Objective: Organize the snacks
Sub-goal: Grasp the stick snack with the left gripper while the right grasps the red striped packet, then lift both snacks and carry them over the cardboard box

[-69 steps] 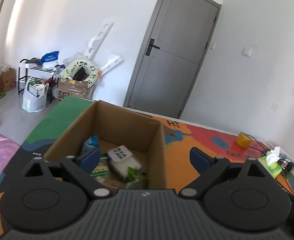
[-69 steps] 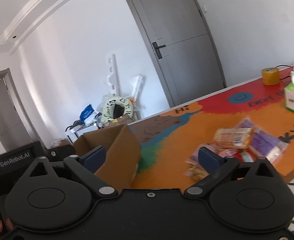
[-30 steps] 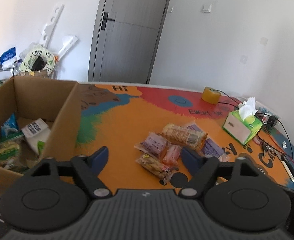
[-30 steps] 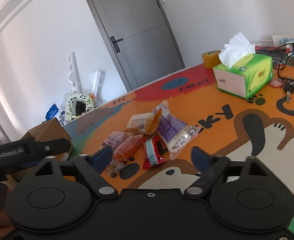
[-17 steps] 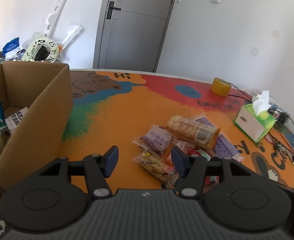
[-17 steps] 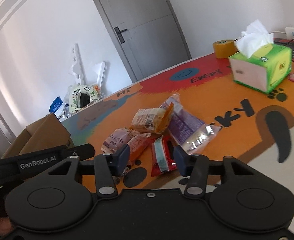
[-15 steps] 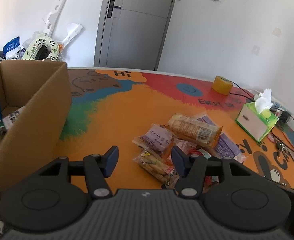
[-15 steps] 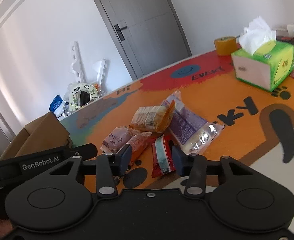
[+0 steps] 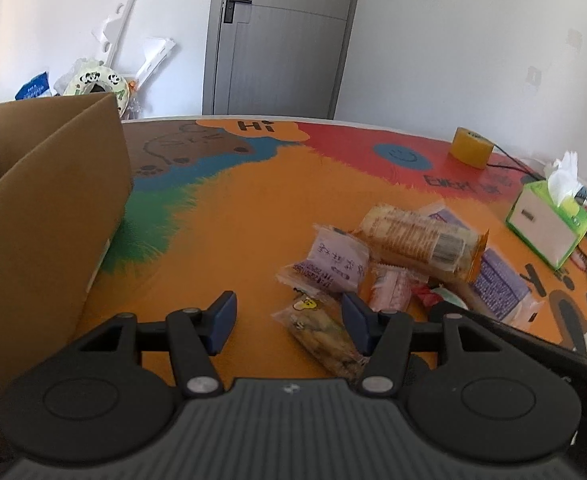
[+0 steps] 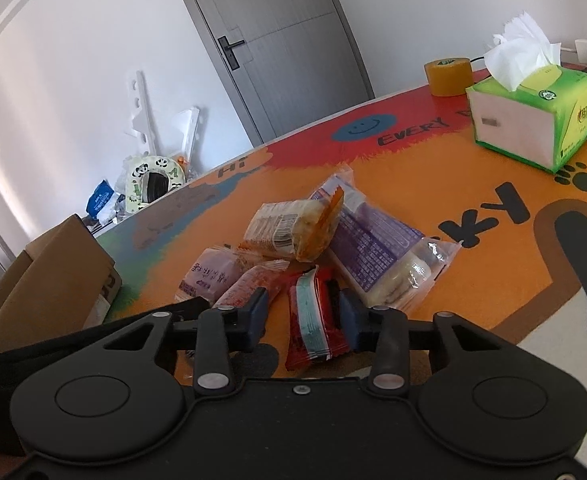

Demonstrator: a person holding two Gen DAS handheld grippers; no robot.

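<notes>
Landmark: open brown cardboard box (image 9: 49, 216) at the left end of the bright painted tabletop (image 9: 233, 208).
Snack heap: well to the right of the box, about mid-table; a beige cracker pack with orange ends (image 9: 417, 238) lies on top, a purple-and-clear biscuit pack (image 10: 381, 256) under it, a pale lilac pastry packet (image 9: 329, 264) on the side toward the box.
Left gripper (image 9: 289, 322): jaws about half open, nothing gripped; a clear packet of brown snacks with a yellow sticker (image 9: 321, 332) lies just inside its right finger.
Right gripper (image 10: 303, 316): jaws closing, a red packet with a teal stripe (image 10: 313, 320) between them; the right pad touches it, the left stands clear.
Beyond the heap: green-and-white tissue box (image 10: 533, 116) and yellow tape roll (image 10: 447, 72), farthest from the cardboard box.
</notes>
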